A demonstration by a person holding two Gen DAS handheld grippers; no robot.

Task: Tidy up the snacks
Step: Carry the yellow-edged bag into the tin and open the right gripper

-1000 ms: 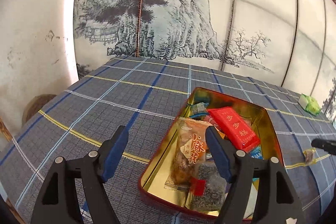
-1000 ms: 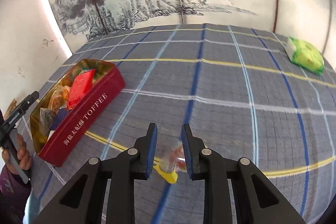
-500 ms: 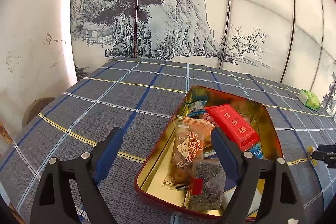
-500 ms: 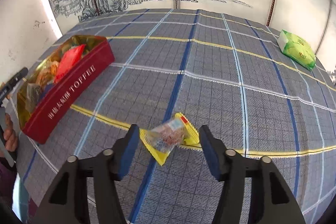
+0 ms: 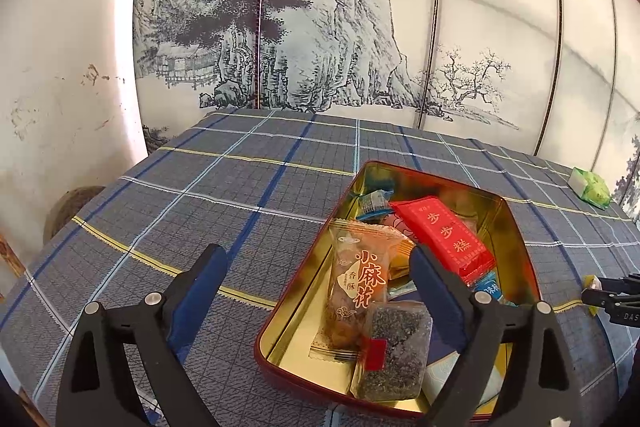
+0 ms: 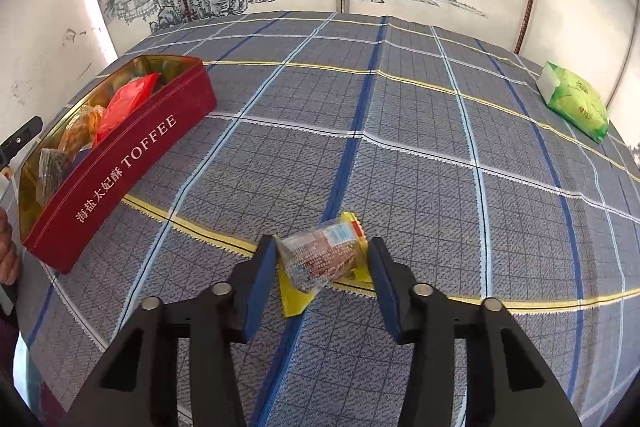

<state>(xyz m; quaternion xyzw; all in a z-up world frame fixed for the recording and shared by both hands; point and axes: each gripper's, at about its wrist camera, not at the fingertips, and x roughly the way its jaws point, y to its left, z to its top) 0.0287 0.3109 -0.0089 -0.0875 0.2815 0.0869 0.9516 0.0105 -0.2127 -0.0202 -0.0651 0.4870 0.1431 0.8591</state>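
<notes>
left tool [image 5: 316, 267] jaws opening, nothing between | hovers over open tin [image 5: 516, 223] of snacks; orange packet [image 5: 360, 279] beside red packet [image 5: 444, 235] | table [image 5: 200, 195] plaid-clothed

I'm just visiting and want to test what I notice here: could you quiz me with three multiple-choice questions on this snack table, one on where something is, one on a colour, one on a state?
1. Where does the small candy with yellow ends lie?
A. inside the tin
B. on the checked cloth between the right gripper's fingers
C. on the green packet

2. What colour is the outside of the TOFFEE tin?
A. dark red
B. green
C. white

3. How is the tin?
A. lidded
B. upside down
C. open, with snacks in it

Answers: 1 B, it lies on the cloth between the right gripper fingers, which are closing; 2 A, its lettered wall is dark red; 3 C, wrapped snacks show inside, no lid on it.
</notes>
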